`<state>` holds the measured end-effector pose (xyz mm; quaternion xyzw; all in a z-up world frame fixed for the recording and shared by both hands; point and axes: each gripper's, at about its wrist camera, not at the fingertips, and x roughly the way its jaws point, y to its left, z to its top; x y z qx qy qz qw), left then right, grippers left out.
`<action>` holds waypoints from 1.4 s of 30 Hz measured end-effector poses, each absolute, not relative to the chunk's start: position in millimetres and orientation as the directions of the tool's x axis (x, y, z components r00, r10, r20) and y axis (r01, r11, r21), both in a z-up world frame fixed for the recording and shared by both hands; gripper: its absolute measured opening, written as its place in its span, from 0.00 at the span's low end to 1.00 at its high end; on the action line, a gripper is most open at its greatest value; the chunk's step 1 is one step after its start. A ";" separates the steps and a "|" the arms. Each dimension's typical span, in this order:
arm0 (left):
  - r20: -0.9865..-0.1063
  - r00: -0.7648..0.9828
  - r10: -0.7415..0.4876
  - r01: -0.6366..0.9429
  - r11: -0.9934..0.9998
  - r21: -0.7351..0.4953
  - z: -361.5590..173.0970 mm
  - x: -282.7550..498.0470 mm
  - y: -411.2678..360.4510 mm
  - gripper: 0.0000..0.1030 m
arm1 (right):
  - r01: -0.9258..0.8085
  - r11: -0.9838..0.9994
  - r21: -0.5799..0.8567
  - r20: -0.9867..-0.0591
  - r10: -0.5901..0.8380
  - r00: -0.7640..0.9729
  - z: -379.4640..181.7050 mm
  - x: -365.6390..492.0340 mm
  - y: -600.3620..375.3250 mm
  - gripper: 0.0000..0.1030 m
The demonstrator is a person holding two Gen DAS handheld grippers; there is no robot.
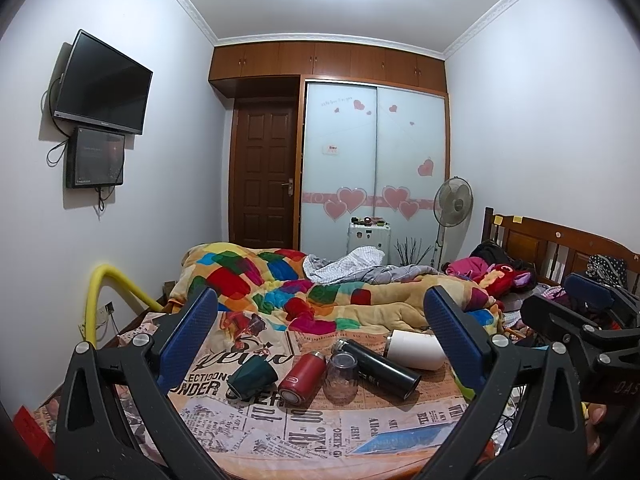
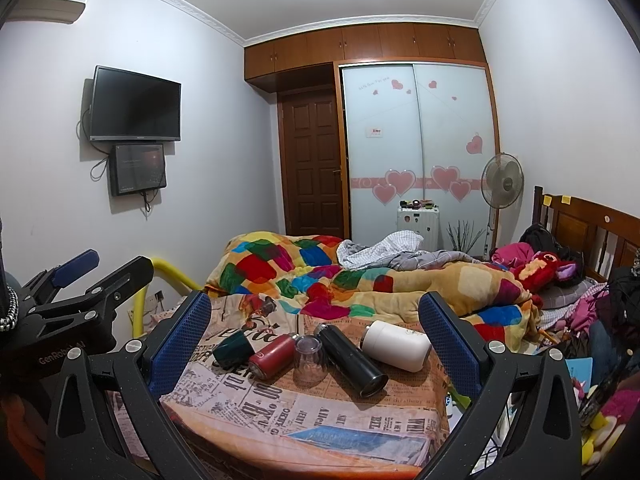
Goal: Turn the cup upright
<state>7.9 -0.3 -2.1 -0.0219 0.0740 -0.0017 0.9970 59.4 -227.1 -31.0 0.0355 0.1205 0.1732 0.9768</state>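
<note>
Five vessels are seen on a small table covered by a newspaper-print cloth point(image 1: 304, 432). A clear glass cup point(image 1: 340, 376) stands mouth-down at the middle, wedged between a red flask point(image 1: 301, 378) lying on its left and a black flask point(image 1: 378, 366) lying on its right; a dark green cup point(image 1: 252, 380) and a white flask point(image 1: 416, 350) lie outermost. The left gripper point(image 1: 320, 332) and right gripper point(image 2: 316, 332) are both held spread and empty, short of the table, with the glass cup straight ahead of each. Open cloth is left toward the near edge.

A newspaper-print cloth point(image 1: 304, 428) carries four toppled containers and an inverted glass cup point(image 1: 341, 374).
</note>
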 end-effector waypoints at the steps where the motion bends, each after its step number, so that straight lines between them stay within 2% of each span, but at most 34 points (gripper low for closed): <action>1: -0.147 0.989 -0.007 0.001 0.999 -0.044 -1.5 8.5 -0.8 1.00 | -0.330 0.937 0.111 -0.223 0.347 0.911 -31.2 59.4 -227.3 1.00; 18: -0.145 0.989 -0.007 0.001 0.999 -0.043 -4.3 9.2 -3.6 1.00 | -0.330 0.938 0.107 -0.225 0.346 0.911 -33.3 60.4 -224.8 1.00; 29: -0.187 0.982 0.028 -0.036 0.998 -0.045 -23.7 35.6 14.1 1.00 | -0.339 0.935 0.101 -0.266 0.354 0.897 -41.4 78.8 -216.7 1.00; 35: -0.293 0.952 0.086 -0.096 0.995 -0.019 -56.3 84.7 48.3 1.00 | -0.337 0.936 0.100 -0.316 0.351 0.881 -56.2 99.8 -207.0 1.00; 42: -0.590 0.806 0.048 -0.042 0.999 0.025 -142.3 184.6 99.7 1.00 | -0.311 0.945 0.099 -0.387 0.324 0.863 -80.3 130.1 -203.8 1.00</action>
